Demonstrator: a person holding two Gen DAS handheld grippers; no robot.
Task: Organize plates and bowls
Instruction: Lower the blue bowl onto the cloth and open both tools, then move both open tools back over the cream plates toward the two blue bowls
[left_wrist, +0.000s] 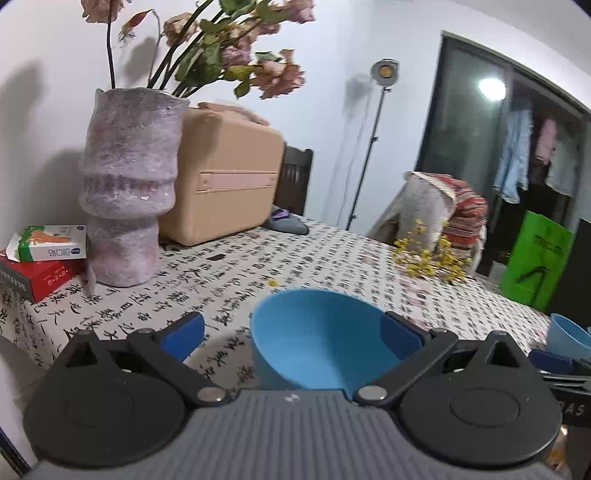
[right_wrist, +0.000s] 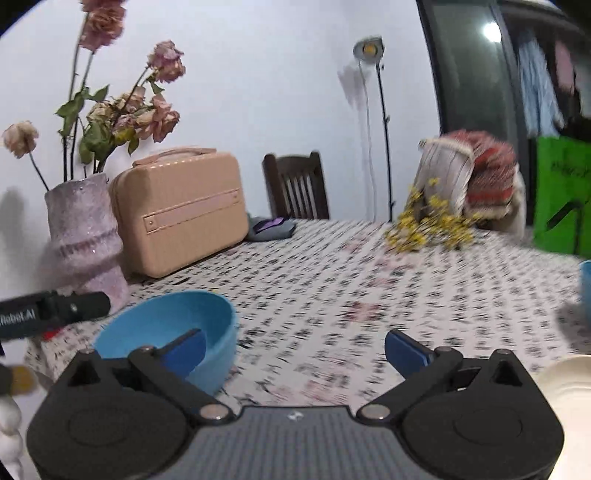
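A blue bowl (left_wrist: 317, 339) stands on the patterned tablecloth between the fingers of my left gripper (left_wrist: 291, 339), which is open around it, nearer its right finger. The same bowl shows in the right wrist view (right_wrist: 166, 328), at the left, partly behind my right gripper's left finger. My right gripper (right_wrist: 295, 350) is open and empty above the cloth. A second, paler blue bowl (left_wrist: 569, 336) sits at the far right and shows at the right edge of the right wrist view (right_wrist: 585, 288). A white plate (right_wrist: 569, 384) lies at the lower right.
A mottled pink vase (left_wrist: 125, 192) of dried roses and a tan hard case (left_wrist: 225, 173) stand at the table's back left. Boxes (left_wrist: 44, 254) lie left of the vase. Yellow dried flowers (left_wrist: 428, 258) lie at the back right, by a chair piled with cloth.
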